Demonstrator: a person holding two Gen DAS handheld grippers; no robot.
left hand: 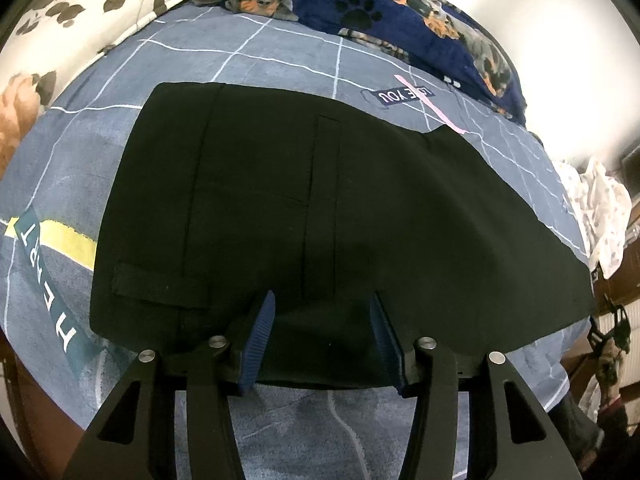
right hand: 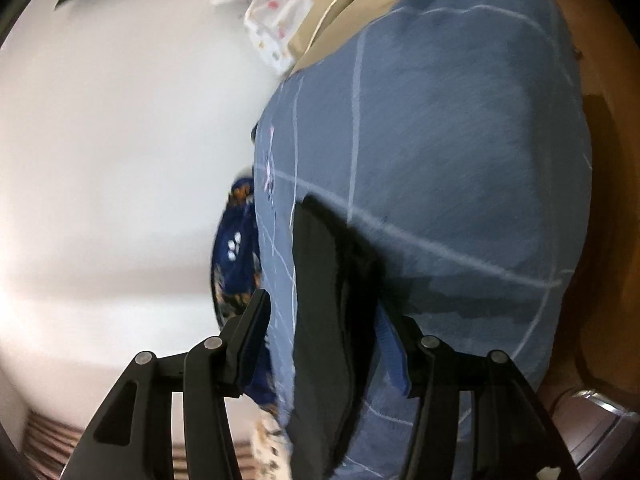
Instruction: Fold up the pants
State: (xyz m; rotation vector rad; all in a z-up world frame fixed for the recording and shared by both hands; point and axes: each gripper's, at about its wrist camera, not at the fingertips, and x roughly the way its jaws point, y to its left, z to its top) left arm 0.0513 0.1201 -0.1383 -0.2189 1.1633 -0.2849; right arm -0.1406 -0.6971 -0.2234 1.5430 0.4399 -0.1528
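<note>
**Black pants lie folded on the bed, both tongs slack around the cloth**

The pants [left hand: 320, 216] lie spread across the blue grid-patterned bedsheet [left hand: 248, 64], doubled lengthwise by the look of it, waistband end to the left in the left wrist view and the legs running off to the right toward the bed's edge. That flat, square lay suits the next fold; nothing is bunched.

The left tongs [left hand: 322, 334] point steeply down at the near hem. Their ribbed blue pads [left hand: 262, 320] stand apart with the dark cloth between them and visible space on either side, so I judge them released, straddling the edge and not pinching it.

The right tongs [right hand: 324, 340] sit at the other end, in a blurred picture. Their jaws also stand apart; a raised ridge of black fabric [right hand: 328, 320] runs up between them, seemingly loose, not clamped.

The pants themselves are matte black, smooth, with a stitched back pocket [left hand: 158, 286] near the waist and long seam lines. A navy dog-print blanket [left hand: 400, 12] and a floral quilt [left hand: 80, 4] lie beyond, well clear.
</note>
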